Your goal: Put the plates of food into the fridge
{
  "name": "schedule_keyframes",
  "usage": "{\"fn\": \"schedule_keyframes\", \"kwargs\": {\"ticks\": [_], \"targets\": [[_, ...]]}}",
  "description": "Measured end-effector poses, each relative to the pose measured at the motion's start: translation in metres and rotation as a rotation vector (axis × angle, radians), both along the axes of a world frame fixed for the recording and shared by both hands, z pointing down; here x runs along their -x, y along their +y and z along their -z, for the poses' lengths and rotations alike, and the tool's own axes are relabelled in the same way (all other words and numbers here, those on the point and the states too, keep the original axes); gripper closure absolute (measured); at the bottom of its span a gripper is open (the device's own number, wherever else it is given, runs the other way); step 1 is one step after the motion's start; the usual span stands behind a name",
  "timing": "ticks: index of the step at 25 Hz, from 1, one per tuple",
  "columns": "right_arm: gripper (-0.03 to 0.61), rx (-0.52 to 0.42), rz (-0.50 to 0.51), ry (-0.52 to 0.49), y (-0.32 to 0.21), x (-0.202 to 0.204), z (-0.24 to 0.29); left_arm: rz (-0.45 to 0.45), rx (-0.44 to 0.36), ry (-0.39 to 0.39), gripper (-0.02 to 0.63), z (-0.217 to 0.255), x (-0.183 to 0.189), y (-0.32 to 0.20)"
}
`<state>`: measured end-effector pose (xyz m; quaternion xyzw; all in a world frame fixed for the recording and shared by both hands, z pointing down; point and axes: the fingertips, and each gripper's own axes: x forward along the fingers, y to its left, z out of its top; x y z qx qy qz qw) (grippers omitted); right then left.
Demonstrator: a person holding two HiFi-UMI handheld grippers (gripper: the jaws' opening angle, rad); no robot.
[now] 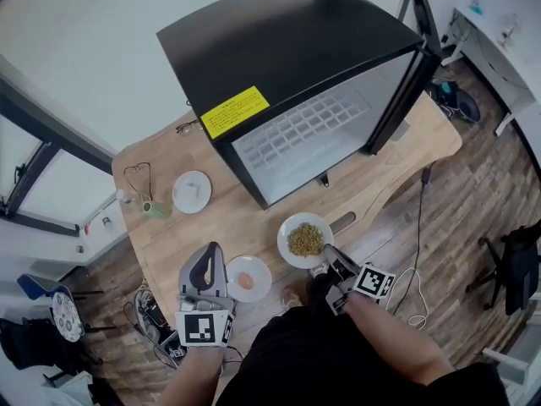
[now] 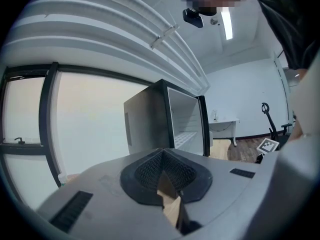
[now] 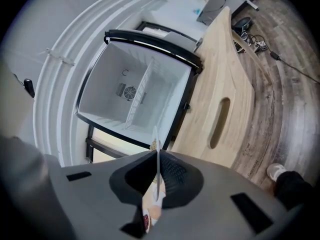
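Black fridge (image 1: 287, 49) is standing open on the wooden table (image 1: 237, 222), its white interior facing the person. Plate of grain (image 1: 285, 242) is lying just in front of the open fridge, and the right gripper (image 1: 330, 262) is clamping its near rim, jaws almost together with the thin rim edge-on between them. Left gripper (image 1: 210, 254) is hanging just beside a smaller plate of pink food (image 1: 262, 269), its jaws pressing together on nothing.

fridge (image 1: 287, 41) open, bare table (image 1: 254, 220) strip in front, door (image 1: 404, 91) at rt edge
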<state>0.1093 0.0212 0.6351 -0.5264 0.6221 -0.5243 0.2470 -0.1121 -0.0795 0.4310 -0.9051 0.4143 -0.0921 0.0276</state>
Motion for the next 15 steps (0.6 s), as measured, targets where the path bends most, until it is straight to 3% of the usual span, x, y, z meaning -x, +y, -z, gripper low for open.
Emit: {"fn": "schedule_keyframes", "kwargs": {"ticks": [15], "targets": [[0.546,-0.146,0.000,0.015,-0.051,-0.040,0.089,0.047,-0.053,0.059,0.611,0.033,-0.010,-0.025]]}}
